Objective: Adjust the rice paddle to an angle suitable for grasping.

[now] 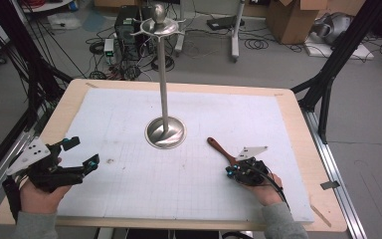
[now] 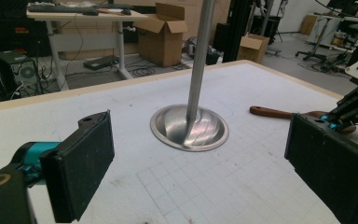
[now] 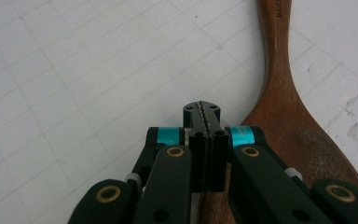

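Wooden spoon (image 3: 289,116) bowl partly hidden beneath right gripper (image 3: 206,112); handle end cut off at top edge; stand (image 2: 200,60) pole cropped above

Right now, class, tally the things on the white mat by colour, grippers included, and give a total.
Silver: 1, the metal stand
Brown: 1, the wooden spoon
Black: 2, the left gripper, jaws apart, and the right gripper, jaws together over the spoon
Total: 4
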Motion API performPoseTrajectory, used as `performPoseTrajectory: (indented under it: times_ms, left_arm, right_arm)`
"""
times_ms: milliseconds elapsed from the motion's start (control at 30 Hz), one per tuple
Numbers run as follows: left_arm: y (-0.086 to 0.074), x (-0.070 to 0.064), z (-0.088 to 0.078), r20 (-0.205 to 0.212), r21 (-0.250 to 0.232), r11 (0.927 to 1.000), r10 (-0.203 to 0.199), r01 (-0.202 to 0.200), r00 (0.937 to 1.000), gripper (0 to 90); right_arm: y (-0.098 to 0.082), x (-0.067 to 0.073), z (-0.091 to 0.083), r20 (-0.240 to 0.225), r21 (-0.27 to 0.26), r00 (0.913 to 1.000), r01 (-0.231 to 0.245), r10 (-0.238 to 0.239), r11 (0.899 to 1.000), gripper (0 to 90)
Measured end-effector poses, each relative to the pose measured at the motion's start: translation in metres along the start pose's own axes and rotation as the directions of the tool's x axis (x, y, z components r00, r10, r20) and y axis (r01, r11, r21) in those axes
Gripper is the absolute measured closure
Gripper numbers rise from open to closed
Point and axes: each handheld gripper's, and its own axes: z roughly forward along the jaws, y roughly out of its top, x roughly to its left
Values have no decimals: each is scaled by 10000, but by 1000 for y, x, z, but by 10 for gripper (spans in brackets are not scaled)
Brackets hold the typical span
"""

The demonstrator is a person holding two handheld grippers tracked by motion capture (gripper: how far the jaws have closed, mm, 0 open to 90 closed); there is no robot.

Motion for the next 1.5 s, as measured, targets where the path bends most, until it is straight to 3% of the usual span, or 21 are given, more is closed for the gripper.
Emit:
performPoseTrajectory:
  times_ms: [100, 300, 467, 733, 1000, 1200, 1333, 1500]
  left_arm:
    - [-1, 1, 0, -14, 25, 10000, -7, 7, 10000, 86]
    - [-1, 1, 0, 22, 6, 10000, -40, 40, 10000, 86]
    - [-2, 1, -2, 11, 39, 10000, -57, 57, 10000, 86]
    - [-4, 5, -8, -113, -33, 9999, -134, 133, 9998, 86]
    - [-4, 5, -12, -184, -60, 9998, -181, 180, 9997, 86]
    - [-4, 4, -11, -150, -17, 9999, -111, 111, 9998, 86]
    - [-4, 3, -10, -126, -23, 9999, -107, 107, 9999, 86]
    - [-3, 3, -11, -103, -65, 9999, -106, 105, 9999, 86]
  right_arm:
    - [5, -3, -3, -238, -538, 9997, -115, 102, 9985, 900]
    - [33, -16, -5, 323, -789, 9994, -132, 157, 9968, 900]
    - [47, -34, 8, 671, -479, 9971, -317, 349, 9984, 900]
    - [46, -55, 29, 881, 142, 9932, -780, 765, 9968, 900]
    - [49, -47, 36, 419, 435, 9987, -316, 298, 9986, 900]
    - [53, -33, 39, -195, 615, 9991, 389, -378, 9973, 900]
    - [54, -27, 39, -172, 713, 9978, 644, -633, 9954, 900]
    - [55, -28, 30, -306, 87, 9972, 683, -680, 9976, 894]
